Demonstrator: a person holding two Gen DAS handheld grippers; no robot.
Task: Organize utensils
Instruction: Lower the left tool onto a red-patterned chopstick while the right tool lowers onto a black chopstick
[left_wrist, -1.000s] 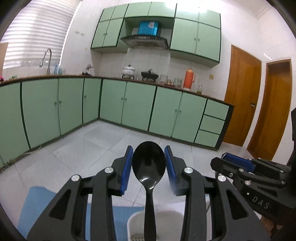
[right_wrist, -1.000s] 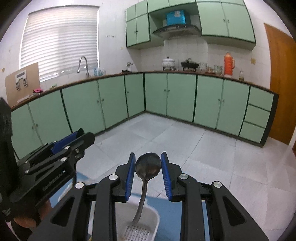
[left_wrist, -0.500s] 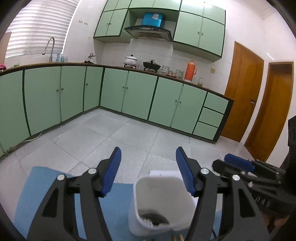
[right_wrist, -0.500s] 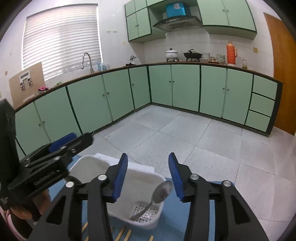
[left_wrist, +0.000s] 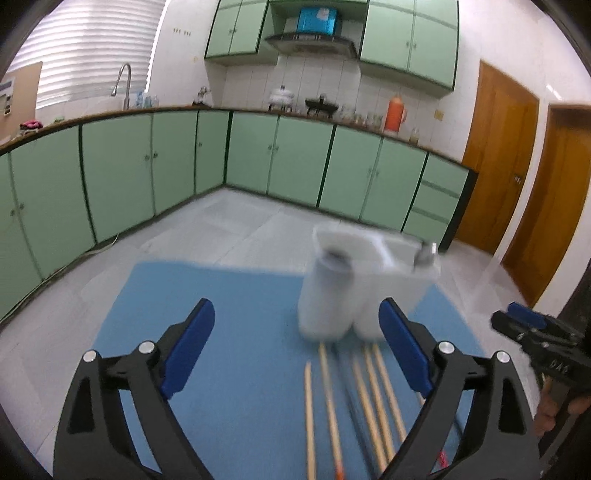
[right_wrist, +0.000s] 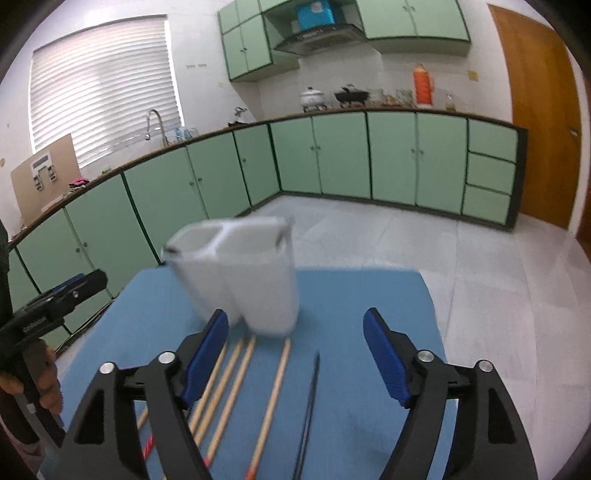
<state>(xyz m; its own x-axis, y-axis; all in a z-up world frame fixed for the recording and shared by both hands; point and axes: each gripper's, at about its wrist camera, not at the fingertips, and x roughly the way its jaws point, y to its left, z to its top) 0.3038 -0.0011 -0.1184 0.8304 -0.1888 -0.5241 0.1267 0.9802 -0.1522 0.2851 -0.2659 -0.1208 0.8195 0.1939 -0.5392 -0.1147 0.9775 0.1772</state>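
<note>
Now both spread wide, just opened, nothing between: left gripper (left_wrist: 295, 347), right gripper (right_wrist: 295, 352). Wooden chopsticks (right_wrist: 273, 398) flat on blue mat (right_wrist: 354, 295) before white caddy (right_wrist: 240, 280); light, stiff, roll-prone; pinch mid-shaft.

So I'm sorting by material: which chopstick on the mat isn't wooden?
The black chopstick: thin and dark, lying rightmost in the right wrist view, while the others are pale wood.

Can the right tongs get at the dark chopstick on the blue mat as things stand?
Probably yes. The right tongs, jaws just opened wide and empty, hang above the dark chopstick, which lies apart from the wooden ones, nothing over it.
</note>
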